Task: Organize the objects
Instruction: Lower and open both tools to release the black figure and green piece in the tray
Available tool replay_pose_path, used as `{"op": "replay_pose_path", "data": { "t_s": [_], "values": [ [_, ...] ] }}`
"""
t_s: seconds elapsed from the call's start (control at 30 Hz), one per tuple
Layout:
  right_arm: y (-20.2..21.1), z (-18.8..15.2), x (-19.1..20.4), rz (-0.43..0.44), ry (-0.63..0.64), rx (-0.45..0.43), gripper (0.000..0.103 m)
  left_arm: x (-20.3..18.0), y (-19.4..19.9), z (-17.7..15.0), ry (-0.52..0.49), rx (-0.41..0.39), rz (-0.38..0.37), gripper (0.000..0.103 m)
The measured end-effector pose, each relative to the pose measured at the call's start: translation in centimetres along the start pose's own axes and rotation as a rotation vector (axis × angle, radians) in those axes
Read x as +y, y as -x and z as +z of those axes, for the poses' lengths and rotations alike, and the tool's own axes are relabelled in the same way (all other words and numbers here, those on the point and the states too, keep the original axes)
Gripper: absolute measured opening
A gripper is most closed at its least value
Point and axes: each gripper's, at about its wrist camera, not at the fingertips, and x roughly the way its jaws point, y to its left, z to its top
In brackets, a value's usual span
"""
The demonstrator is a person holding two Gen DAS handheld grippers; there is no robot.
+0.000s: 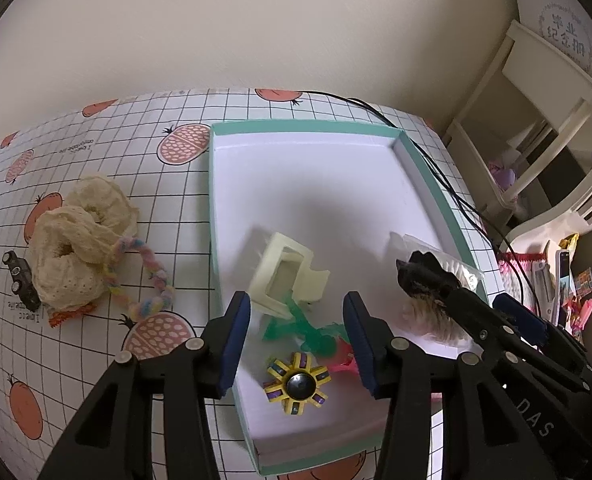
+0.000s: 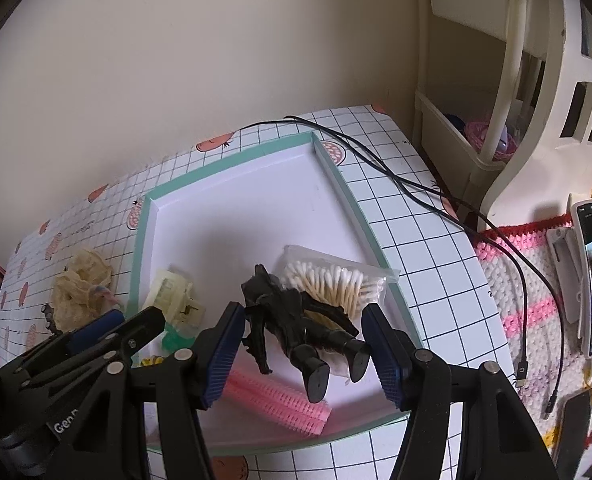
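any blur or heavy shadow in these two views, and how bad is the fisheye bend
Left wrist view: the cream clip looks motion-smeared, a soft grey shadow lies on the tray floor, and grid lines bow strongly. Right wrist view: sharper, the black figure is crisp, a shadow crosses the tray, dark vignette in the corners.

Figure (image 2: 296, 320) atop cotton swabs (image 2: 336, 284) in tray (image 2: 232, 184); scrunchies (image 1: 76, 240) outside, left.
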Motion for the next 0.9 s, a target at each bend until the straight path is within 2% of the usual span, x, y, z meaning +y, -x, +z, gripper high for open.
{"op": "replay_pose_path", "data": {
  "t_s": [0.3,0.33,0.37,0.47,0.57,0.8,0.9],
  "values": [
    [0.0,0.1,0.1,-0.004,0.012,0.005,0.064,0.9,0.5,0.0,0.027,-0.009,0.023,0.051],
    [0.0,0.1,0.1,-0.005,0.014,0.005,0.065,1.0,0.5,0.1,0.031,-0.008,0.026,0.053],
    [0.0,0.1,0.2,-0.006,0.016,0.006,0.065,1.3,0.5,0.1,0.041,-0.009,0.032,0.062],
    [-0.2,0.0,0.3,-0.006,0.02,0.014,0.067,1.9,0.6,0.3,0.063,-0.016,0.042,0.064],
    [-0.3,-0.1,0.5,-0.01,0.029,0.017,0.073,2.4,0.6,0.3,0.079,-0.015,0.074,0.065],
    [-0.6,-0.2,0.7,-0.009,0.041,0.021,0.076,3.1,0.6,0.2,0.09,-0.019,0.103,0.073],
    [-0.7,-0.2,0.7,-0.01,0.044,0.023,0.085,3.2,0.5,0.3,0.094,-0.021,0.11,0.073]
  ]
}}
